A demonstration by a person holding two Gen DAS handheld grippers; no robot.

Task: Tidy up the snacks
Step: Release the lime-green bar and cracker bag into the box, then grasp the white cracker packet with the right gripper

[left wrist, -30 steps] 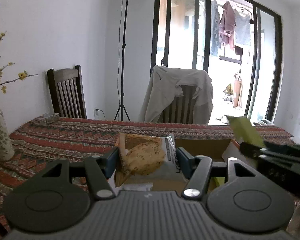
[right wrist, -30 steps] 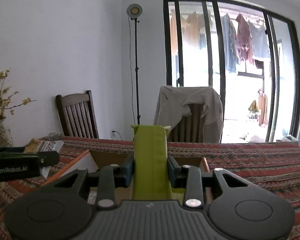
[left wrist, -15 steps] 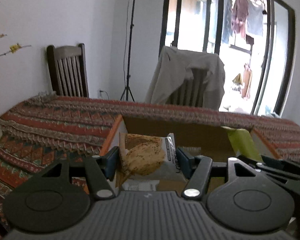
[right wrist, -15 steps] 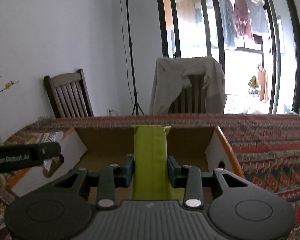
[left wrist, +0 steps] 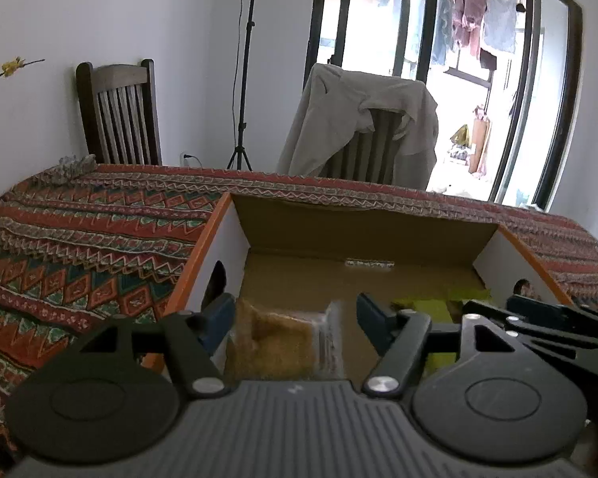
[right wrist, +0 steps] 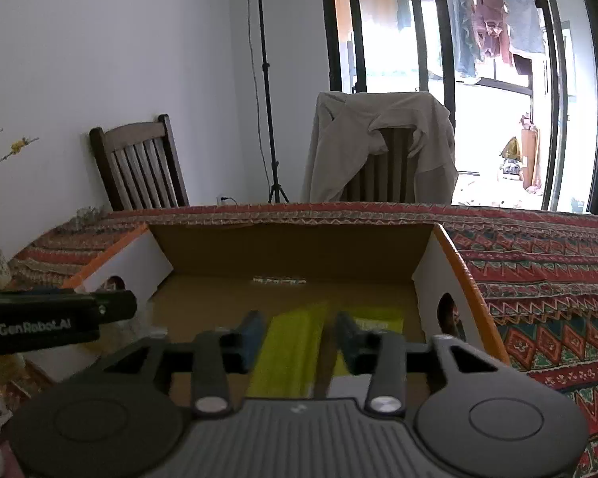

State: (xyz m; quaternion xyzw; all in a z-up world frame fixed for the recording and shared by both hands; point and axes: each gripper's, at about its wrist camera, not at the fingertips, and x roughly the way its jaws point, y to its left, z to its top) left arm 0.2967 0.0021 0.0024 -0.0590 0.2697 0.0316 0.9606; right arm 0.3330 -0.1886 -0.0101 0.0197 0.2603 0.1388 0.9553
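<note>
The left tool [left wrist: 293,320] points forward and somewhat downward, its jaws having just been opening, with a gap showing beside the packet between them. The right tool [right wrist: 297,332] sits alongside at its three o'clock (tilted down much the same), jaws likewise just parted, pads off the strip between them.
</note>
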